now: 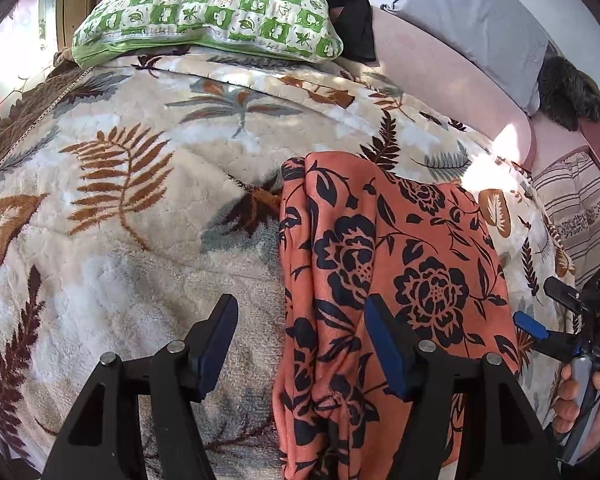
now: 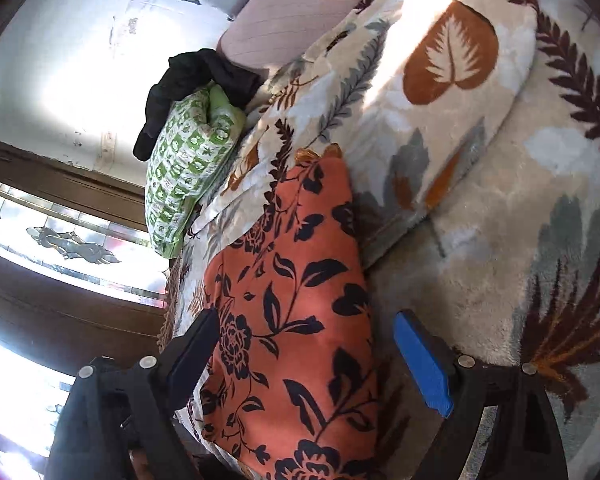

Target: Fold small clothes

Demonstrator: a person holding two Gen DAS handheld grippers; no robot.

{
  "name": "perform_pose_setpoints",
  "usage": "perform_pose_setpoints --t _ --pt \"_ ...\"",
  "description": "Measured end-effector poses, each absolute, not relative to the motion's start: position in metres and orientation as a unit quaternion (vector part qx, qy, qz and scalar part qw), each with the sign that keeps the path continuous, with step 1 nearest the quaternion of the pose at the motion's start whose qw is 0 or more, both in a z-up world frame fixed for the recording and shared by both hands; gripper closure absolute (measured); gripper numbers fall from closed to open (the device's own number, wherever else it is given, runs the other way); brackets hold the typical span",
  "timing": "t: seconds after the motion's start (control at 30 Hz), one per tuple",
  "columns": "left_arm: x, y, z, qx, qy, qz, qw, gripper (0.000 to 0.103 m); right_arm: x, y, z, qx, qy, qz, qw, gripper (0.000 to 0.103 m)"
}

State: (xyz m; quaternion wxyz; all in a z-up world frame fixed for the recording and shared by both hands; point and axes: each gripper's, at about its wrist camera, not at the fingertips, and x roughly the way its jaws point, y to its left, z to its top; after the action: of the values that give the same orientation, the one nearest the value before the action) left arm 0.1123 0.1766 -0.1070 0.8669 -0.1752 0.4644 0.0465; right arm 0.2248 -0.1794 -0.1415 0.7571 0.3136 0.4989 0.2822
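Note:
An orange garment with black flowers (image 1: 396, 280) lies in a long folded strip on the leaf-patterned fleece blanket (image 1: 140, 216). My left gripper (image 1: 300, 344) is open, just above the garment's left edge, holding nothing. My right gripper (image 2: 304, 364) is open, its jaws standing on either side of the same garment (image 2: 296, 312) without closing on it. The right gripper also shows at the right edge of the left wrist view (image 1: 540, 312), beside the garment's right side.
A green-and-white checked pillow (image 1: 208, 12) lies at the far end of the bed with a black cloth (image 1: 352, 8) beside it. A grey pillow (image 1: 472, 16) and pink sheet (image 1: 440, 68) lie far right. A window (image 2: 60, 240) is at left in the right wrist view.

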Motion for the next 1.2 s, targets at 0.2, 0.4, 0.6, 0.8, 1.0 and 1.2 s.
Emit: perform_pose_setpoints --t 0.2,0.4,0.6,0.8,1.0,1.2 --pt "0.114 0.174 -0.108 -0.168 0.468 0.046 0.867 0.037 0.227 -0.178 -0.152 0.312 0.509 0.284 0.750 0.012" --pt "0.119 0.171 -0.104 -0.167 0.463 0.038 0.869 0.036 0.230 -0.171 -0.151 0.300 0.514 0.294 0.748 0.012" --pt "0.131 0.174 -0.141 -0.207 0.493 0.005 0.845 0.023 0.237 -0.156 -0.163 0.292 0.528 0.297 0.740 0.012" --pt "0.130 0.168 -0.144 -0.204 0.481 -0.020 0.852 0.043 0.240 -0.121 -0.174 0.230 0.546 0.322 0.739 0.015" --pt "0.126 0.153 -0.127 -0.205 0.469 -0.038 0.858 0.073 0.232 -0.105 -0.141 0.141 0.521 0.329 0.775 0.068" --pt "0.144 0.113 -0.062 -0.200 0.394 -0.073 0.894 0.074 0.232 -0.132 -0.065 0.098 0.444 0.338 0.824 0.069"
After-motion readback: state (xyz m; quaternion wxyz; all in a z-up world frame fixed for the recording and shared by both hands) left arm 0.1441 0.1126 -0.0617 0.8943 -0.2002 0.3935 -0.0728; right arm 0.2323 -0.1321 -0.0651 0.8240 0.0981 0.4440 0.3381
